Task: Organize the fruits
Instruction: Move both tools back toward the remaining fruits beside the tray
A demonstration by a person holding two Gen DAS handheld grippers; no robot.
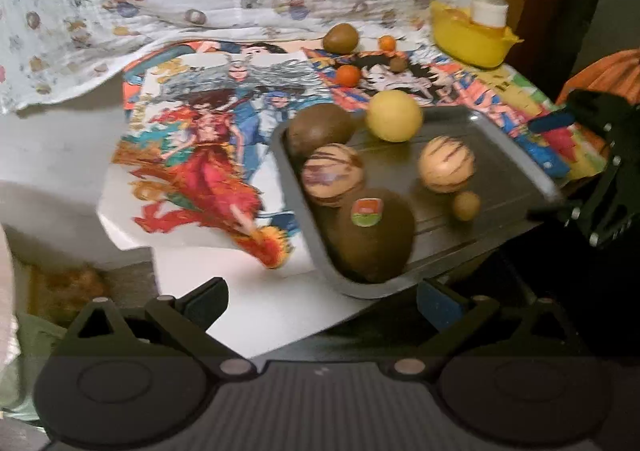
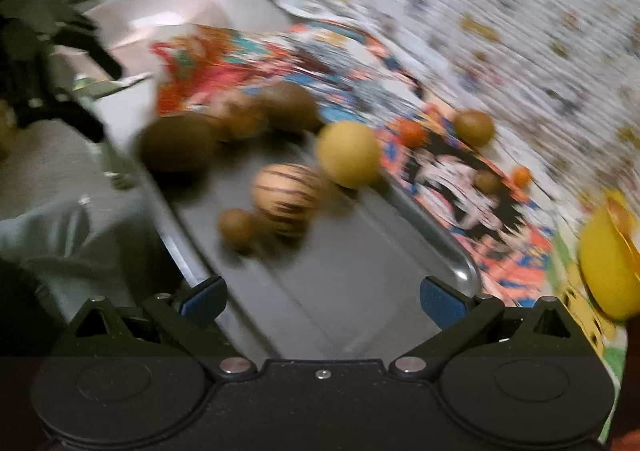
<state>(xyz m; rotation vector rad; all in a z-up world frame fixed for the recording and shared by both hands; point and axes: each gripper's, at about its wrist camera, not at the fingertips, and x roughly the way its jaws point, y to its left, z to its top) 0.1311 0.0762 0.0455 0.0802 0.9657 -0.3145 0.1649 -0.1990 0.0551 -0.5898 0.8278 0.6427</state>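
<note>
Stickered kiwi (image 1: pixel 374 235) in tray (image 1: pixel 516 155), label txt unreadable.

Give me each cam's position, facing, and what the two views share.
Left wrist: above the near-left corner of the tray, facing the patterned cloth; own open hand-held gripper below, the right hand-held gripper at right.
Right wrist: blurred, over the tray's opposite end, looking along it; own open fingers at bottom.
Shared: tray, yellow fruit, striped fruits, kiwis, yellow container.
</note>
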